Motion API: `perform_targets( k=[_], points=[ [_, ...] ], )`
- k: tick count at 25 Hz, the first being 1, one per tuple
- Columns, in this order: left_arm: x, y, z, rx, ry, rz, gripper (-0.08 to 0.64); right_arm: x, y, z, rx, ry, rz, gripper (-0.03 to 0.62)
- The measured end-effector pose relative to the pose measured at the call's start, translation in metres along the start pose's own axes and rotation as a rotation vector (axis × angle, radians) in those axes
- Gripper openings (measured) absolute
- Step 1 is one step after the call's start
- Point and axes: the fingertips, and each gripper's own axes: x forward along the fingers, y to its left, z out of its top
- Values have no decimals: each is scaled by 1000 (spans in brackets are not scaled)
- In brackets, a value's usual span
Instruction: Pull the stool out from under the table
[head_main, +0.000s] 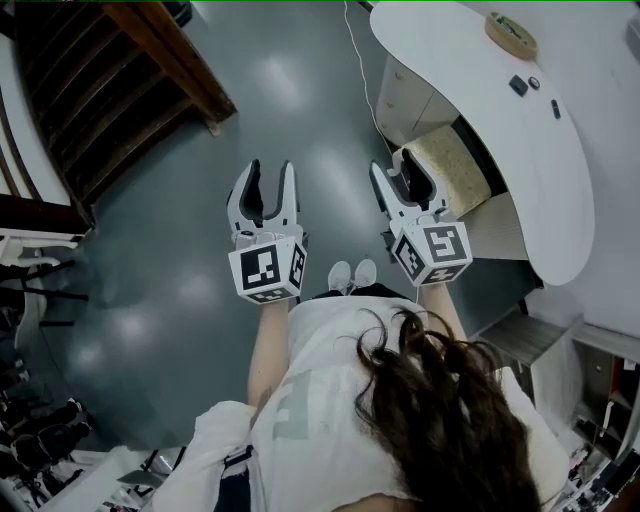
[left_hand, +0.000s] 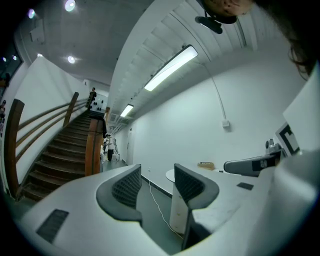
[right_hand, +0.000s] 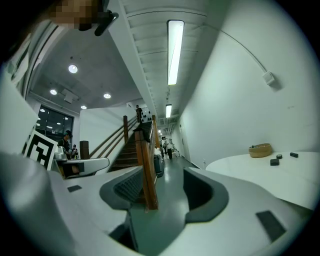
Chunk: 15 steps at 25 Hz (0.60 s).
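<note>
A stool with a beige textured seat (head_main: 445, 165) is tucked under the edge of the white round table (head_main: 520, 150); only part of the seat shows. Both grippers are held out level above the grey floor. My right gripper (head_main: 405, 178) is open and empty, its tips over the stool's near corner in the head view. My left gripper (head_main: 268, 182) is open and empty, out over bare floor to the stool's left. In the left gripper view the left gripper (left_hand: 155, 182) frames floor and a white upright panel (left_hand: 179, 212). The right gripper (right_hand: 162, 187) frames a far wooden stair post.
A wooden staircase (head_main: 130, 90) rises at the left. A thin cable (head_main: 360, 60) runs along the floor beside the table. A woven basket (head_main: 511, 35) and small dark items (head_main: 518, 85) lie on the table. People stand far down the corridor (left_hand: 109, 147).
</note>
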Motion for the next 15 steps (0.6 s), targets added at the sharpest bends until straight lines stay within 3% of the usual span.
perform_targets(
  k=[3, 10, 15],
  points=[
    [0, 9, 0, -37, -20, 32, 301, 5, -1, 1, -4, -20, -8, 313],
    [3, 25, -5, -27, 7, 92, 327, 17, -5, 1, -48, -8, -29, 337],
    [13, 17, -8, -6, 24, 66, 327, 18, -22, -1, -54, 15, -60, 337]
  ],
)
